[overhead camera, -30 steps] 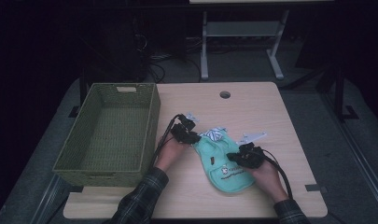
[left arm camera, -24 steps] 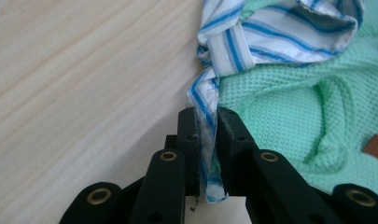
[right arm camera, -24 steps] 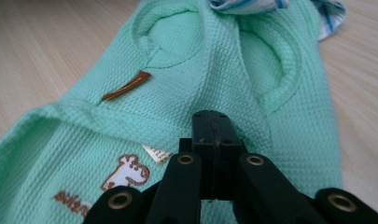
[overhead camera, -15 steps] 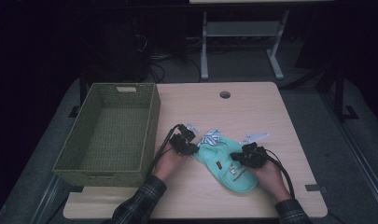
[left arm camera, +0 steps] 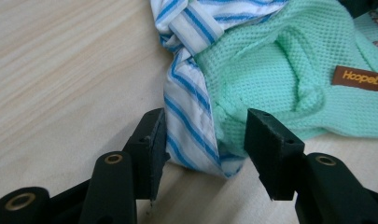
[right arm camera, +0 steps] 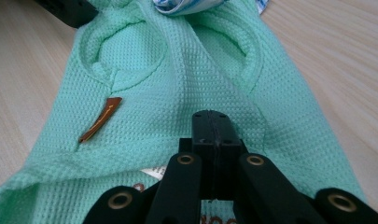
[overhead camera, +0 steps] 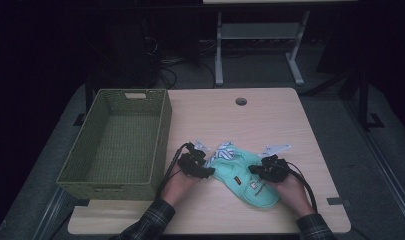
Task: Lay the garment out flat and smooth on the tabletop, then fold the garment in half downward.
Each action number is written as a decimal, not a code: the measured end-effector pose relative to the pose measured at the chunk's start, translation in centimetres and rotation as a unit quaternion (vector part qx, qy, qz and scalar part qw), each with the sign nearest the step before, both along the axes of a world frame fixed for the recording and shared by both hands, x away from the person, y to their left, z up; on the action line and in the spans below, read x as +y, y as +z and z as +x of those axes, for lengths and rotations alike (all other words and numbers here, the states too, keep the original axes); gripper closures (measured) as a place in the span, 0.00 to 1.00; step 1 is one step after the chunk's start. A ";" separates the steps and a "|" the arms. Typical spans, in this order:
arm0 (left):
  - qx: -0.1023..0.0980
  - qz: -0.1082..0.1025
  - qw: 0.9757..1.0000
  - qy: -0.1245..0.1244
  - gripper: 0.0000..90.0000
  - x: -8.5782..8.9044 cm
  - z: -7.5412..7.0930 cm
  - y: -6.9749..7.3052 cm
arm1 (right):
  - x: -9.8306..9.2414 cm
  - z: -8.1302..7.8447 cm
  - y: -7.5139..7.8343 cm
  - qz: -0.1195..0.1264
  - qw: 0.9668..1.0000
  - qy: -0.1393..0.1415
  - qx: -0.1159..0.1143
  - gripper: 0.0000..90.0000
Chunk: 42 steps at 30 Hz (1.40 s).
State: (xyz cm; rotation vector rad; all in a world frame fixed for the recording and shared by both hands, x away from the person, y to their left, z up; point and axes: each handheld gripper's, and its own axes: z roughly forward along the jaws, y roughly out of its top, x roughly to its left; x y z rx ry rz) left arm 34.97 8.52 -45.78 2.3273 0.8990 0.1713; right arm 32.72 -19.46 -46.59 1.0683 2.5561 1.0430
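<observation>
- High view first: we see our two hand-held grippers low in the middle of the frame on the pale wooden table (overhead camera: 270, 120), working a small mint-green waffle-knit garment (overhead camera: 242, 175) that lies flat just right of centre. The left gripper (overhead camera: 206, 172) sits at the garment's left edge, the right gripper (overhead camera: 257, 172) on its right half. A woven olive-green rectangular basket (overhead camera: 117, 142) stands at the left; we judge it the likely destination once folding is done.
- Left gripper view: our jaws have just been opening and now stand half apart, straddling the blue-and-white striped fabric trim (left arm camera: 189, 121) at the garment's edge without pressing it. We take this as a release after laying that corner down. At the right of the frame a brown sewn-on tag (left arm camera: 361, 78) reads "Hoopet".
- Right gripper view: our jaws are fully closed at bottom centre, tips resting on the mint knit, which we judge pins the cloth flat. The brown tag (right arm camera: 101, 119) appears edge-on left of centre, unreadable; printed lettering under the jaws is too hidden to read.
</observation>
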 end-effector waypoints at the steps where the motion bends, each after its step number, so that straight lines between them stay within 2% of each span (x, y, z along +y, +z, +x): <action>1: -0.004 0.003 1.000 -0.003 0.55 0.0 0.0 0.0 | 0.0 0.0 0.0 0.000 1.000 0.000 -0.001 1.00; 6: -0.013 0.012 1.000 -0.005 0.69 -0.1 0.1 0.0 | 0.0 0.0 0.0 -0.001 1.000 0.002 -0.002 1.00; 10: -0.007 0.006 1.000 -0.011 0.81 -0.2 0.3 0.0 | 0.0 -0.1 0.0 -0.004 1.000 0.003 -0.004 1.00; 13: -0.002 0.004 1.000 -0.014 0.87 -0.2 0.4 0.0 | 0.0 -0.1 0.0 -0.005 1.000 0.003 -0.002 1.00; 20: 0.006 -0.013 1.000 -0.013 0.89 0.1 1.0 0.2 | 0.1 -0.2 0.0 -0.007 1.000 0.007 -0.005 1.00; 27: -0.018 -0.045 0.999 -0.010 0.89 0.1 1.4 1.5 | 0.3 -0.4 0.2 -0.011 1.000 0.010 -0.003 1.00; 30: -0.019 -0.046 0.999 -0.014 0.89 0.2 1.4 1.8 | 0.4 -0.5 0.4 -0.007 1.000 0.012 -0.003 1.00; 32: -0.029 -0.053 0.998 -0.013 0.89 0.1 1.4 2.3 | 0.7 -0.7 0.6 0.005 1.000 0.019 -0.002 1.00; 33: -0.029 -0.053 0.998 -0.013 0.89 0.1 1.4 2.3 | 0.7 -0.7 0.6 0.005 1.000 0.019 -0.002 1.00; 39: -0.062 -0.060 0.996 -0.017 0.89 0.4 1.2 3.9 | 1.5 -0.8 0.4 -0.001 1.000 0.030 -0.001 1.00; 42: -0.071 -0.075 0.995 -0.019 0.89 0.5 1.1 4.5 | 1.9 -0.7 0.1 -0.002 1.000 0.031 0.001 1.00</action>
